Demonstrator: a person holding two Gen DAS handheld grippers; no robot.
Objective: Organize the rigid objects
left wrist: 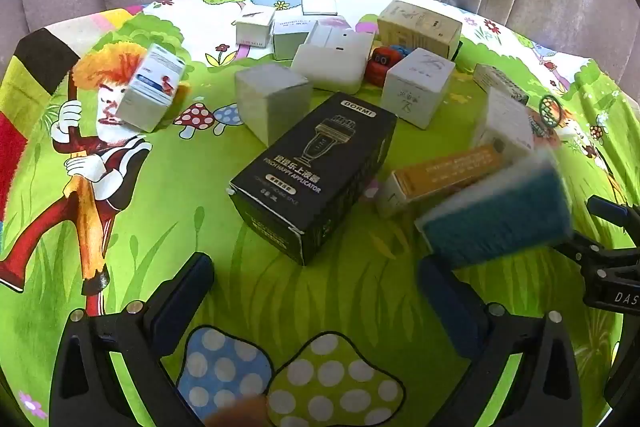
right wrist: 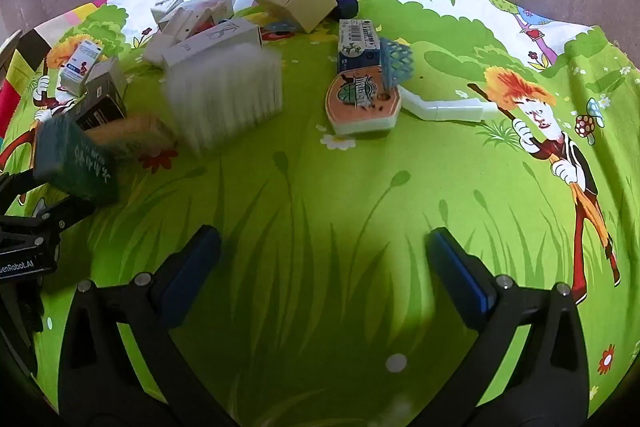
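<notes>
Both grippers, left gripper (left wrist: 316, 291) and right gripper (right wrist: 324, 267), gaping wide, holding nothing | boxes like our black DORMI box (left wrist: 312, 175) lie scattered mid-table, far pile jumbled | we reckon sorting's barely begun

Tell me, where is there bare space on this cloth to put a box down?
Bare cloth lies in front of the right gripper, short of the orange pack. Another patch lies between the left gripper and the black box. Behind it, white boxes crowd together.
</notes>
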